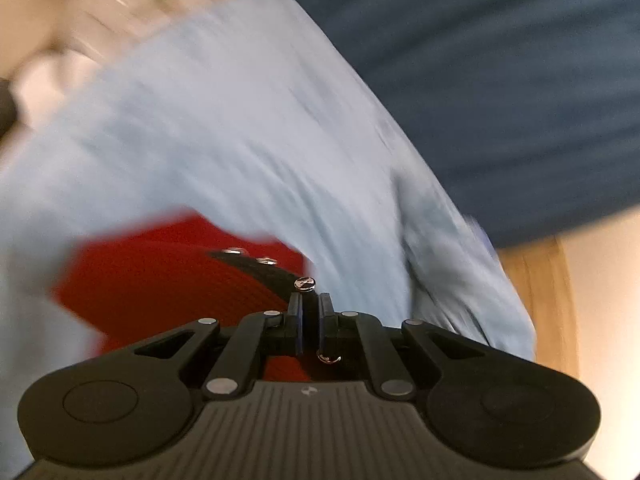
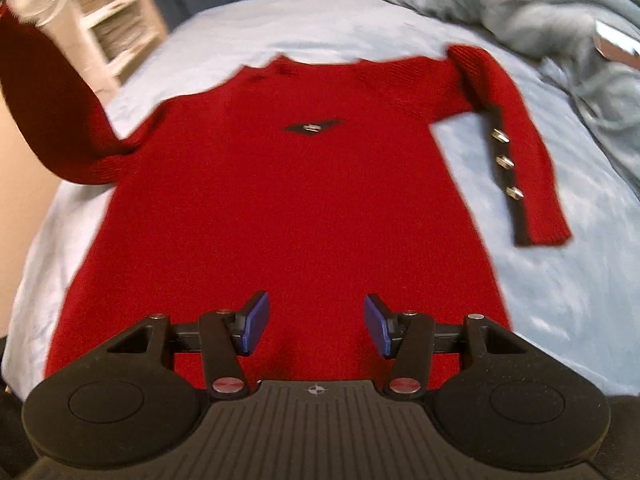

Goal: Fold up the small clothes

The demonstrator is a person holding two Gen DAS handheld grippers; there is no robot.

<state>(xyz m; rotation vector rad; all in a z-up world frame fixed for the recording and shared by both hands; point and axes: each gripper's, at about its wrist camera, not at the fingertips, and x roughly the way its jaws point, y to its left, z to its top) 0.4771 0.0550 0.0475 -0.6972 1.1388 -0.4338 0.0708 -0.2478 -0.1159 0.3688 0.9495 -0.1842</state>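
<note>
A small red knit sweater [image 2: 280, 184] lies flat, front up, on a light blue bedsheet [image 2: 560, 272]. Its right sleeve [image 2: 516, 148], with a black strip and silver buttons, lies flat. Its left sleeve [image 2: 48, 92] is lifted off the bed toward the upper left. My left gripper [image 1: 310, 320] is shut on that sleeve's cuff [image 1: 168, 280], with black trim and silver buttons at the jaws. My right gripper [image 2: 316, 328] is open and empty, over the sweater's bottom hem.
A rumpled grey-blue blanket [image 2: 540, 8] lies at the bed's far right. A white shelf unit [image 2: 108, 16] stands beyond the bed's left edge. In the blurred left wrist view, a dark blue surface [image 1: 500, 80] and a wooden panel [image 1: 540, 300] lie beyond the sheet.
</note>
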